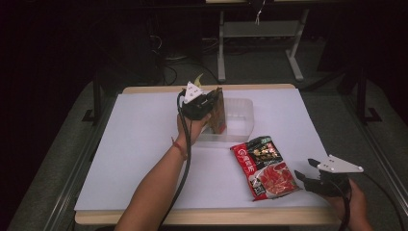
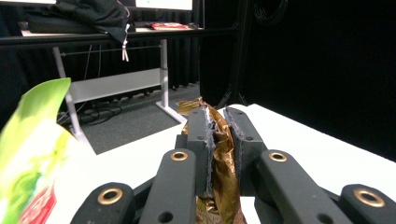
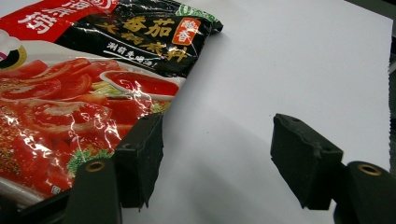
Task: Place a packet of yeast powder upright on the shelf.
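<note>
A gold-brown foil packet (image 1: pixel 219 114) stands upright at the near left rim of a clear plastic tub (image 1: pixel 242 115). My left gripper (image 1: pixel 210 104) is shut on its top edge; in the left gripper view the pads (image 2: pixel 201 140) pinch the crinkled gold foil (image 2: pixel 225 161) between them. A red and black sauce packet (image 1: pixel 267 166) with tomato pictures lies flat on the white table (image 1: pixel 144 144). My right gripper (image 1: pixel 304 169) rests open just right of it. In the right gripper view the left pad (image 3: pixel 140 154) sits at the edge of that sauce packet (image 3: pixel 84 70), with bare table between the jaws.
A green and white snack bag (image 2: pixel 32 140) is close at the left of the left gripper view. Beyond the table's far edge are a desk frame (image 1: pixel 260 29), cables and dark floor. The table's left half is bare white.
</note>
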Demonstrator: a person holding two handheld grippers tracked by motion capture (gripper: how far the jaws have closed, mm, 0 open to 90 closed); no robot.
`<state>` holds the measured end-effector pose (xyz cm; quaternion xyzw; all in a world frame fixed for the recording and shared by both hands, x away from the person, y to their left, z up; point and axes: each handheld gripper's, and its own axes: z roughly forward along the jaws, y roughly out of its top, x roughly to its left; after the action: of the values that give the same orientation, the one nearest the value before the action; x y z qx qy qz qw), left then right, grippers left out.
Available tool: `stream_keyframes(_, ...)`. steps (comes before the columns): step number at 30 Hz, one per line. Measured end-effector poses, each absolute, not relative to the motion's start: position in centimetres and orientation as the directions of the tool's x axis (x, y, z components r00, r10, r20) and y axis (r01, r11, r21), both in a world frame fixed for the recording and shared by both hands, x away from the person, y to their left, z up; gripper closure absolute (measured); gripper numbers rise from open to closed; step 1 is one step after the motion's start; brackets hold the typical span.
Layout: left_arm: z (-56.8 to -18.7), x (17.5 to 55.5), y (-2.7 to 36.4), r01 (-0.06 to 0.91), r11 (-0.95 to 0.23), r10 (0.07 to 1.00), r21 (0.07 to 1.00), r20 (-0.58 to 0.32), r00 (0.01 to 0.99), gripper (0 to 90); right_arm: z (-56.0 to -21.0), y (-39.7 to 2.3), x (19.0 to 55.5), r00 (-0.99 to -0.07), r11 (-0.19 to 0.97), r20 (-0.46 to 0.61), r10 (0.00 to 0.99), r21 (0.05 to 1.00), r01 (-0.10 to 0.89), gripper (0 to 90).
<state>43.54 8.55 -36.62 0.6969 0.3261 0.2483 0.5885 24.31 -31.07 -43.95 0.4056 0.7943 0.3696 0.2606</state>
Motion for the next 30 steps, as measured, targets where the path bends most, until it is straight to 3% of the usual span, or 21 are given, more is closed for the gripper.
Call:
stream_keyframes(11,-36.8,42.6,9.5,0.14,-0.103,0.722,0.985,-0.023,0.692,76.8,-44.0,-31.0,24.3,-0.533,0.395,-0.108,0.839,0.795,0.461,33.6)
stream_keyframes(15,-36.5,42.2,9.5,0.12,-0.178,0.707,0.977,0.042,0.705,65.8,-44.0,-31.0,24.3,-0.534,0.392,-0.103,0.839,0.796,0.462,33.6)
stream_keyframes(24,-36.2,39.9,11.0,0.077,-0.198,0.63,0.977,0.067,0.774,49.3,-44.0,-31.1,24.3,-0.531,0.38,-0.09,0.843,0.798,0.468,33.7)
stream_keyframes(30,-36.1,37.3,12.0,0.063,-0.276,0.575,0.959,0.113,0.811,36.8,-44.0,-31.0,24.3,-0.541,0.361,-0.06,0.839,0.806,0.47,34.8)
